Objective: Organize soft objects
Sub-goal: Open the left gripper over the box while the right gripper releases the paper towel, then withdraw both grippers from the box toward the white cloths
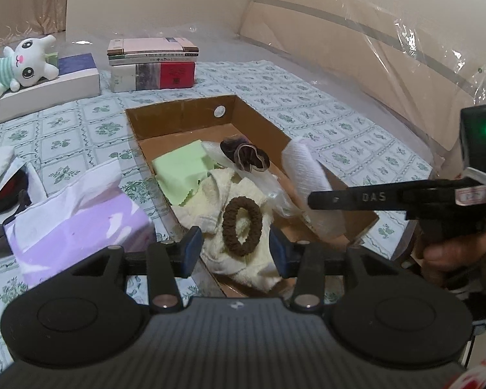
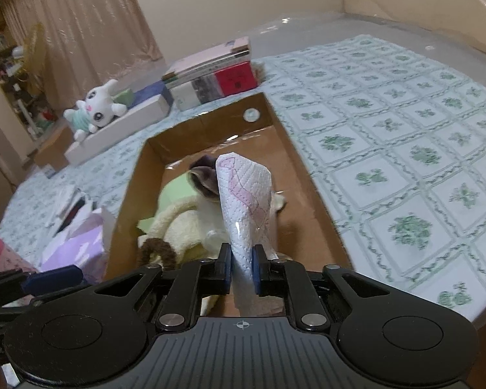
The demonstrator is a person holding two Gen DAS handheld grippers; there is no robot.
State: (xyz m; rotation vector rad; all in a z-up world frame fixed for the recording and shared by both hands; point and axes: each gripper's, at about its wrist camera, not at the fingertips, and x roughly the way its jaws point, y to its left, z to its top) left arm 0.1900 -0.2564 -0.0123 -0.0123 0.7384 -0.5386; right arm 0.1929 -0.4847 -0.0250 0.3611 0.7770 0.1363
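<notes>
Left wrist view: your left gripper stands released, the brown hair tie lying between its fingers on the cream towel, lower centre, inside the cardboard box.

Right wrist view: your right gripper grasps the white tissue pack, centre frame, over the box.

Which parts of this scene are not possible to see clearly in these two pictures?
- Cardboard box near end: left wrist view, hidden by the left gripper.
- Box floor: both views, under the cream towel and green cloth.
- Tissue pack lower end: right wrist view, behind the right gripper.
- Book stack spine text: too small.
- Dark item: left wrist view, under white paper.
</notes>
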